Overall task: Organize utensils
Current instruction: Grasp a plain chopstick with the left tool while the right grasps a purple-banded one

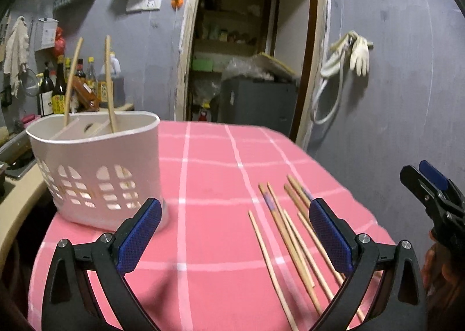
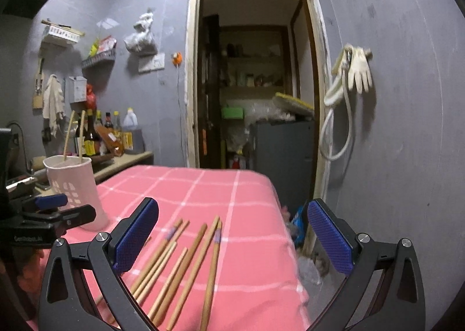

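Right wrist: left claw reads "GenRobot.AI".

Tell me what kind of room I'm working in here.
Most likely a small home kitchen: sauce bottles crowd a counter by the wall, rubber gloves hang from a hook, and a doorway opens onto pantry shelves.

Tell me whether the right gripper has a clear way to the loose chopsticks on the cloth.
Probably yes: the right gripper is open and empty, the chopsticks lie uncovered just below it, and nothing stands between them.
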The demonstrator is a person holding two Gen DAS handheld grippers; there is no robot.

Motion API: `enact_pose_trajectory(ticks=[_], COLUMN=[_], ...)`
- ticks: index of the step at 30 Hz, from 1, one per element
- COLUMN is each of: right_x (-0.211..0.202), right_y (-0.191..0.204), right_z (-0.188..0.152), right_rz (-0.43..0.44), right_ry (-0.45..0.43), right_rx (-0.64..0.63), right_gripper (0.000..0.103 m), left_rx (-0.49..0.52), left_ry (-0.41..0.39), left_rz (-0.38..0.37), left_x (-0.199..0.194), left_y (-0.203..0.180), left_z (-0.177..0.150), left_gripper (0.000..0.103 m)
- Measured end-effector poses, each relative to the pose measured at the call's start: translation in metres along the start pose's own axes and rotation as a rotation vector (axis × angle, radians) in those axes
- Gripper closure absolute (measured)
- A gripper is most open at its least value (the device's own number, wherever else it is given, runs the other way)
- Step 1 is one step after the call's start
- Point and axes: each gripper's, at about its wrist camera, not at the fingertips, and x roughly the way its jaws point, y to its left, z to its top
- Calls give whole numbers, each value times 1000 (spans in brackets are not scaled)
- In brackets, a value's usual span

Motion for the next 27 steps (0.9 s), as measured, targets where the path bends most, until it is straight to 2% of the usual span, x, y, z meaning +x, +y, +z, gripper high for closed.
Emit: enact_pose_trajectory(ticks=[4,6,8,9,11,13,16,18,22,27], right_x=[16,26,39,45,55,66,76,83,97,115], right_y=[-4,-6,-7,-9,-11,-13,-11,-8,-4,-1], right_z=[0,-4,-7,-8,-11,-14,-19,-22,-27,-32], right_rz=[24,34,38,41,44,58,74,81,105,125], right_ry=[82,139,212,243,301,360,421,459,535,618], right_rx=[22,28,37,44,58,67,58,48,35,10], right_gripper=[1,7,17,19,35,43,54,56,67,79], left_rx=[13,14,11,8,-1,-11,-19,-12,-3,3], left_ry=[68,107,144,170,215,273,336,361,405,432], left_rz=[-11,-12,-18,-24,-38,-54,-80,-86,-98,-100], left_x=[14,22,29,33,40,49,60,64,71,76], left_y=[-3,-3,-3,-2,0,2,3,0,-2,-2], left_z=[-2,-3,-2,-2,-4,-5,-5,-5,-8,-6], left_gripper=[4,5,11,18,28,40,51,56,67,75])
